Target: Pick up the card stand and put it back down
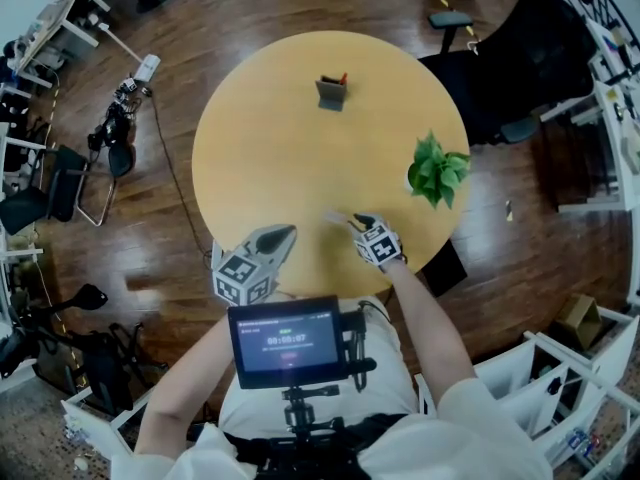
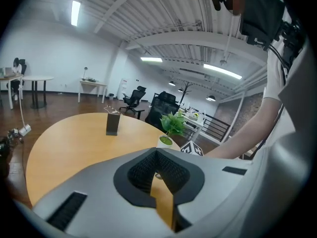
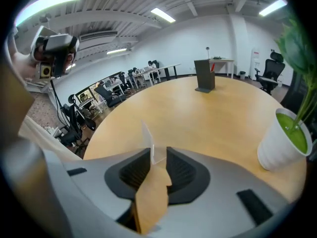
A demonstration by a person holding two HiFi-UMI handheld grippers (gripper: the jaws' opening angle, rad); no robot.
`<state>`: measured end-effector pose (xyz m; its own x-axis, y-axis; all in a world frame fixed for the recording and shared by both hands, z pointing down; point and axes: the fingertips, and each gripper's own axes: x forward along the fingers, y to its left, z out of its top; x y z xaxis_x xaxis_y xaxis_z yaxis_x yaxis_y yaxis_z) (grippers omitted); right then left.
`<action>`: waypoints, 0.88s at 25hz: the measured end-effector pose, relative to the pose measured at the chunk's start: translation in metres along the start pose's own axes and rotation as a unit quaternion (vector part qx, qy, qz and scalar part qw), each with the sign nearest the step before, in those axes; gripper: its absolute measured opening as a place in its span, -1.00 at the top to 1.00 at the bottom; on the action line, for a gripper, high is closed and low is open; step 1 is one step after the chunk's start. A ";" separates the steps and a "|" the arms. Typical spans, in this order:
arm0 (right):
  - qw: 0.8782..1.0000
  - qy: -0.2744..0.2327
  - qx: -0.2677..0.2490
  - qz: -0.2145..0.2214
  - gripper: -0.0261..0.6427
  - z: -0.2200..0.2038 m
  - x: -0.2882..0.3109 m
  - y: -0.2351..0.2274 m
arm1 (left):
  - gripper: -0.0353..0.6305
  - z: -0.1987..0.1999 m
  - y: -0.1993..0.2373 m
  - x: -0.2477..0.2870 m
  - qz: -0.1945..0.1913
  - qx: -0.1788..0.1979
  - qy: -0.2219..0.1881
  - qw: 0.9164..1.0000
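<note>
— Clear plastic is showing between the pads of the right gripper (image 3: 158,149). Is that the card stand (image 3: 147,139)?

— It is. The jaws are standing partly spread and are pinching the stand's lower part. Its thin transparent sheet is rising out of the gap, slightly tilted.

— Where is the person holding it?

— Over the near side of the round wooden table (image 1: 260,148), close to the person's body, with the gripper pointing down and away. Whether the stand is touching the wood cannot be told.

— And what is the left gripper (image 2: 157,151) doing?

— Its jaws are pressing together at the tips with nothing between them. It is hovering at the table's near edge, near the right gripper.

— What else is sitting on the table?

— A potted plant (image 1: 437,170) in a white pot is standing at the right rim, near the right gripper. A dark holder (image 1: 332,92) is standing upright on the far side, well apart from both grippers.
</note>
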<state>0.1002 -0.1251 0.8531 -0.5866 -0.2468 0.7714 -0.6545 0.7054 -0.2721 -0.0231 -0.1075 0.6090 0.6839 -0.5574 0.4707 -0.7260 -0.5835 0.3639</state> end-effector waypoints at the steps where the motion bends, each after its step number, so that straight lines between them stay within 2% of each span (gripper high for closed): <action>1: 1.000 0.002 -0.004 0.002 0.59 -0.002 0.004 0.000 | 0.92 0.003 0.002 -0.001 0.010 -0.001 -0.004 1.000; 4: 1.000 0.002 -0.022 0.003 0.59 -0.002 0.013 0.001 | 0.92 0.007 0.010 -0.004 0.032 -0.009 -0.006 0.999; 8: 1.000 0.004 -0.012 0.005 0.59 -0.005 0.021 0.000 | 0.92 0.005 0.012 -0.001 0.051 -0.038 -0.006 0.998; 14: 1.000 -0.004 -0.020 0.008 0.59 0.001 0.026 0.004 | 0.92 0.001 0.013 -0.007 0.062 -0.035 0.002 0.997; 22: 0.999 0.005 -0.035 0.026 0.60 -0.001 0.038 0.006 | 0.92 -0.003 0.031 -0.032 0.108 -0.065 -0.020 0.992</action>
<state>0.0741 -0.1294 0.8810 -0.6139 -0.2016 0.7632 -0.5877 0.7622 -0.2714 -0.0673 -0.1060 0.6073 0.5118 -0.6854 0.5179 -0.8573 -0.3679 0.3602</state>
